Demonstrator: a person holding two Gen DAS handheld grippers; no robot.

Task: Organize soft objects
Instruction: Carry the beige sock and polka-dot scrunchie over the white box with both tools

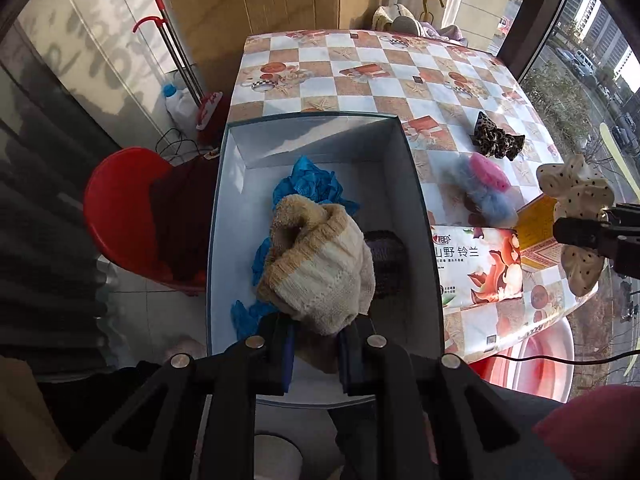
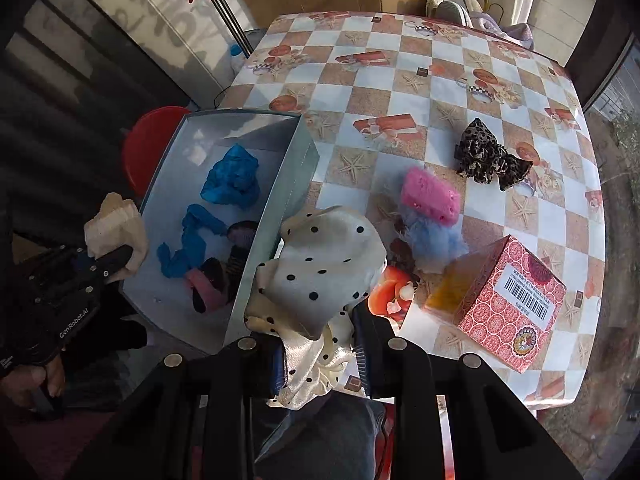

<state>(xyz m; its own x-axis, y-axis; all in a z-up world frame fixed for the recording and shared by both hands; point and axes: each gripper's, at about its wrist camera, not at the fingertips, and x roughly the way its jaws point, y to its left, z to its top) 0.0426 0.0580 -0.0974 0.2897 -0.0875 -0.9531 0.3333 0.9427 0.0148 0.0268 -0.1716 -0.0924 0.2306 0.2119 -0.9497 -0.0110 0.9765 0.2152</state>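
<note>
My left gripper (image 1: 316, 350) is shut on a beige knitted sock (image 1: 320, 268) and holds it above the open grey box (image 1: 424, 216). Blue gloves (image 1: 308, 188) and a dark knit piece (image 1: 386, 260) lie inside the box. My right gripper (image 2: 320, 354) is shut on a cream polka-dot scrunchie (image 2: 320, 276), held over the box's right wall (image 2: 276, 216). That scrunchie (image 1: 576, 200) also shows at the right edge of the left wrist view. A leopard-print bow (image 2: 490, 156) and a pink and blue fluffy clip (image 2: 430, 208) lie on the checked tablecloth (image 2: 400, 88).
A red patterned carton (image 2: 508, 304) stands at the table's near right. A tissue pack (image 1: 480, 264) lies beside the box. A red stool (image 1: 120, 216) with dark cloth stands left of the box. Mop handles (image 1: 176, 40) lean at the back left, and cardboard stands against the wall behind.
</note>
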